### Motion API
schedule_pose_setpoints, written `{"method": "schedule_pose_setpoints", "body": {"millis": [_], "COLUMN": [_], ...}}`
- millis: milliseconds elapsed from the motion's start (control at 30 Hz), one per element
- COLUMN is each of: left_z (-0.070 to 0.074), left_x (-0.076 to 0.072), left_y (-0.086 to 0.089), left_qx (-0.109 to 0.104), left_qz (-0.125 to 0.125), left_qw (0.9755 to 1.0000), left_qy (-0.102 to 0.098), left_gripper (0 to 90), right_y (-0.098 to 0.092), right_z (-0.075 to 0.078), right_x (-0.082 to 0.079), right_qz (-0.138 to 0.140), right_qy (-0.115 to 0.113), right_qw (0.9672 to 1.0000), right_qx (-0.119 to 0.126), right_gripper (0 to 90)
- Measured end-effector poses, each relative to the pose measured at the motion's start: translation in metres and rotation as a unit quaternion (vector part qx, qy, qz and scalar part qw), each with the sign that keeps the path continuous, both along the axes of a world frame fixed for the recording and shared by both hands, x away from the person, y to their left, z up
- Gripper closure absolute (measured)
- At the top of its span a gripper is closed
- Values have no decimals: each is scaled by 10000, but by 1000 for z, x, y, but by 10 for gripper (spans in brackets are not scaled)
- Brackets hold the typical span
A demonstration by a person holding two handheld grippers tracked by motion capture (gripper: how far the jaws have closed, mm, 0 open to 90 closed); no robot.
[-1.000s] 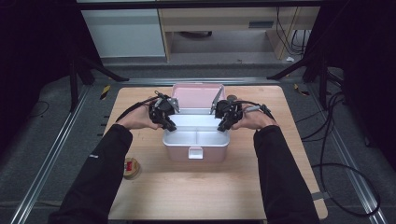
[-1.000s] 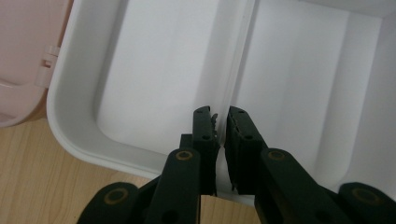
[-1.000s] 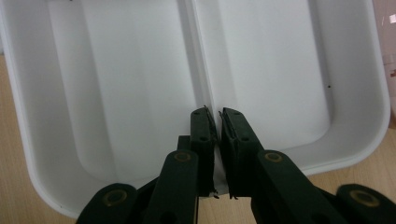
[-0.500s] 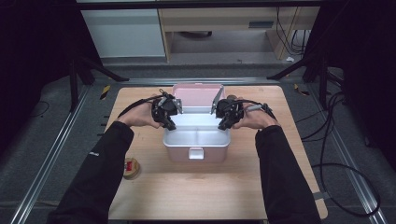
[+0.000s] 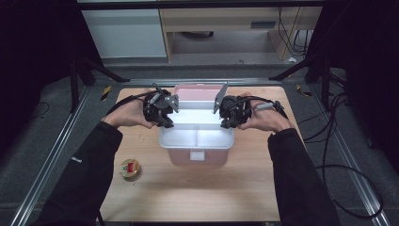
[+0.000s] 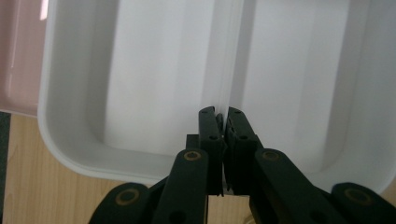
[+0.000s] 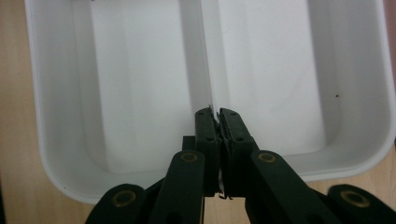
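A white tray [image 5: 196, 137] with two compartments hangs over an open pink box [image 5: 197, 159], whose lid [image 5: 200, 92] stands up behind. My left gripper [image 5: 167, 123] is shut on the left end of the tray's thin middle divider. My right gripper [image 5: 227, 125] is shut on the right end. In the left gripper view the jaws [image 6: 223, 112] pinch the divider above the white tray [image 6: 140, 70], which holds nothing. The right gripper view shows the same grip [image 7: 215, 111] on the tray [image 7: 140, 70].
A small round red-and-gold tin [image 5: 130, 169] lies on the wooden table [image 5: 197, 197] at the front left. Metal rails run along both sides of the table, and cables trail on the floor at the right.
Both hands have risen together, and the white tray has come up with them, out of the pink box.
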State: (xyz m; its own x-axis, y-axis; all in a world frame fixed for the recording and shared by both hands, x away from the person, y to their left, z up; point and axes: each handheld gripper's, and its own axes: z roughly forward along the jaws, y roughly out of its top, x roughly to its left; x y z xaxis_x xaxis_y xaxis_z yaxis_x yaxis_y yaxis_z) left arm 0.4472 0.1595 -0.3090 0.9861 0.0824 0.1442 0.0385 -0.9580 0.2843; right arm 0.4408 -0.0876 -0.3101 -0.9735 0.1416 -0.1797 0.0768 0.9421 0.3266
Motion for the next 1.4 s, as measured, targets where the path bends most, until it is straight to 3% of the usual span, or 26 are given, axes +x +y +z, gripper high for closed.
{"method": "schedule_pose_setpoints", "body": {"millis": [300,500,600,733,900,1100,1200,1400], "left_z": [0,-5,-9,-25,-55,-95,-114,-140], "left_x": [-45,-84,-101,-122,-141,-145,-140,-119], "left_y": [5,8,9,10,12,12,10,5], "left_qx": [58,85,-19,-123,-62,-65,-19,146], "left_qz": [-171,-307,-326,-293,-302,-260,-185,-44], "left_qw": [9998,9994,9994,9991,9983,9970,9966,9959], "left_qy": [81,139,145,271,503,721,807,894], "left_gripper": [861,867,869,873,881,882,877,866], "right_y": [9,13,12,11,15,17,17,15], "right_z": [2,-9,-18,-31,-56,-90,-111,-142], "right_x": [-53,-90,-105,-121,-138,-145,-143,-127], "right_qz": [89,139,180,215,373,435,424,342], "right_qy": [56,261,326,442,505,734,827,853], "right_qw": [9999,9995,9992,9987,9979,9962,9954,9955], "right_qx": [-115,-122,-109,-100,-184,-193,-214,-214], "right_gripper": [892,894,894,891,893,892,893,893]}}
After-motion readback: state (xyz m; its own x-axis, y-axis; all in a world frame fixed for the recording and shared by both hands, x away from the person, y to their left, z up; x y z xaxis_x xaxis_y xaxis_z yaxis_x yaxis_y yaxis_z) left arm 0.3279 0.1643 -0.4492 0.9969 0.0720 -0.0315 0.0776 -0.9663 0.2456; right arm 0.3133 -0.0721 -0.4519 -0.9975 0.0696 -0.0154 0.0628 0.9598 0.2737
